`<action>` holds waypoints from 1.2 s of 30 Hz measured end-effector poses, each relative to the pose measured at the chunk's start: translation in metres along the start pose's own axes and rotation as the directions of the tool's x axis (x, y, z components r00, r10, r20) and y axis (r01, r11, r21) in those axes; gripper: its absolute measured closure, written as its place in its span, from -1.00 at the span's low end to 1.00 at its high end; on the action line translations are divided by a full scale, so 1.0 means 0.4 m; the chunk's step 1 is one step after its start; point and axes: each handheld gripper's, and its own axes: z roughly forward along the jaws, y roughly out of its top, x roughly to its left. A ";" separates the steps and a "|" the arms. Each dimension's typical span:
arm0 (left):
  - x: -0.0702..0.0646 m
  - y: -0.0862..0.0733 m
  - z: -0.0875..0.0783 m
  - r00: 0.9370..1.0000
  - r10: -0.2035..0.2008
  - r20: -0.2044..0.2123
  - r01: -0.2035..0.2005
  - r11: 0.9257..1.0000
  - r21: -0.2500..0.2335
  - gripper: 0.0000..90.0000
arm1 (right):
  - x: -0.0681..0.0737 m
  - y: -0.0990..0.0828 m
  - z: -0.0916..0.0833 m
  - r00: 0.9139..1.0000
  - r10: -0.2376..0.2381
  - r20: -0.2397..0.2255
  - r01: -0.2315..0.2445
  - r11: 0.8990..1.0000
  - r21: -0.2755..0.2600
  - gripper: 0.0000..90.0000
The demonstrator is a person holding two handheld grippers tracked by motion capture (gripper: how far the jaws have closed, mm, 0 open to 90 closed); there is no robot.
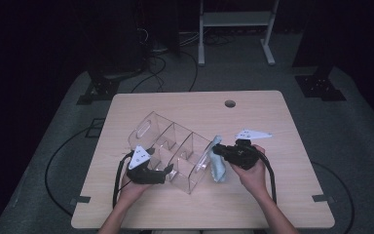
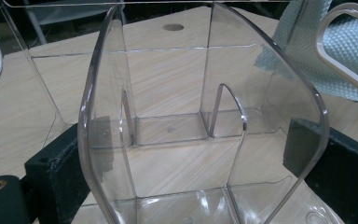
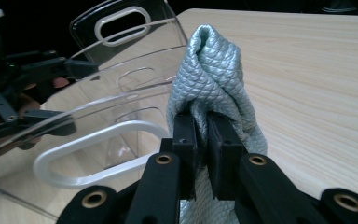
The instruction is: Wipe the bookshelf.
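Right tool (image 3: 201, 135), clenched on cloth (image 3: 214, 70) at centre frame beside clear organizer (image 1: 173, 146) on desk (image 1: 282, 204); left tool (image 1: 168, 171), lower left, jaws straddling an organizer wall, grip uncertain.

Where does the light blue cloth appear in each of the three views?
High view: the cloth is right of centre, at the right gripper.
Left gripper view: top right corner, behind the clear organizer.
Right gripper view: centre, pinched between the jaws.
Shared landmark: the organizer's white-rimmed handle slot.
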 end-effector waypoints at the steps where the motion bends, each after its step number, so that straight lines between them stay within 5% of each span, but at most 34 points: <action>1: 0.000 0.000 0.000 1.000 0.000 0.000 0.000 1.000 0.000 -0.91 | 0.008 0.000 -0.003 1.000 -0.007 -0.013 0.007 1.000 -0.005 0.82; 7: 0.000 0.000 0.000 1.000 0.001 0.000 -0.001 1.000 0.001 -0.91 | 0.057 0.005 -0.016 0.997 -0.070 -0.031 0.070 0.998 -0.007 0.82; 12: -0.002 0.002 0.001 1.000 0.004 -0.004 -0.004 1.000 0.000 -0.90 | 0.030 0.013 -0.020 0.999 -0.025 -0.022 0.024 1.000 -0.014 0.82; 19: -0.002 0.002 0.002 1.000 0.002 -0.003 -0.002 1.000 -0.002 -0.91 | 0.018 0.069 -0.030 0.999 -0.036 0.014 0.036 0.998 -0.052 0.82; 24: -0.004 0.002 0.001 1.000 -0.006 -0.004 0.006 1.000 -0.002 -0.91 | 0.002 0.081 -0.017 1.000 -0.010 -0.006 0.010 0.999 -0.039 0.82; 33: -0.004 0.003 0.002 1.000 -0.008 -0.005 0.008 1.000 0.001 -0.91 | 0.068 0.080 -0.024 0.995 -0.090 -0.046 0.090 0.996 -0.009 0.83; 36: -0.006 0.004 0.003 1.000 -0.008 -0.006 0.008 1.000 0.000 -0.91 | 0.047 0.088 -0.022 0.997 -0.053 -0.052 0.053 0.999 -0.009 0.83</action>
